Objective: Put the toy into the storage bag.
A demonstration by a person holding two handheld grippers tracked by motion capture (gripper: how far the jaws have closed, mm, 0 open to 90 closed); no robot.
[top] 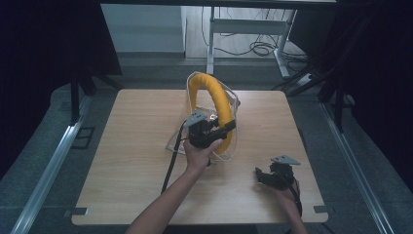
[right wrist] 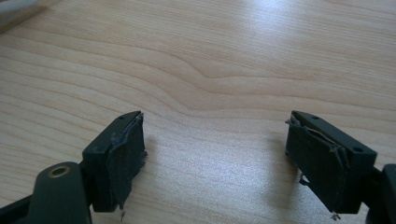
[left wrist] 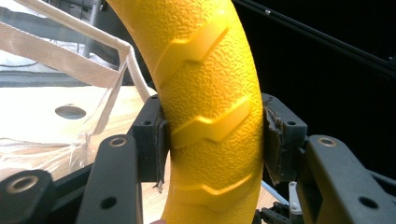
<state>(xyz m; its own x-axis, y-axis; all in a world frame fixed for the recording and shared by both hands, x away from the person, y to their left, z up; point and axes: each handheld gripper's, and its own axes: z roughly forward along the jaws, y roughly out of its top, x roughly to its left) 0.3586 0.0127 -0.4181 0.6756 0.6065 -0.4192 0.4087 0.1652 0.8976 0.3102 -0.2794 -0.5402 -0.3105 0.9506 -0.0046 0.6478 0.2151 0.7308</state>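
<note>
Step in hand, as I read it: getting the yellow ring (top: 214, 105) clear of the clear plastic bag (top: 233, 105) w/ the left hand-held gripper (top: 220, 130). To do it well: keep the clamp square across the ring's ribbed body, pull slow and along the bag's opening so the film and its white straps (left wrist: 60, 58) don't drag or snag on the ring's ridges. The right one could pin the bag down on the surface (top: 131, 146) if the bag starts riding up w/ the ring – judgement only.

Left hand-held gripper: clenched on the ring, pads (left wrist: 156, 140) pressing both flanks of the yellow body, ring running upright between the jaws in the left gripper view. Grip sits on the ring's lower near part; the rest arcs up and away from the person, standing on edge around mid-surface, bag film wrapped about it.

Right hand-held gripper (top: 262, 175): released, jaws spread wide, nothing between them, just bare wood (right wrist: 210, 84). It sits low near the front right of the surface, well apart from ring and bag
</note>
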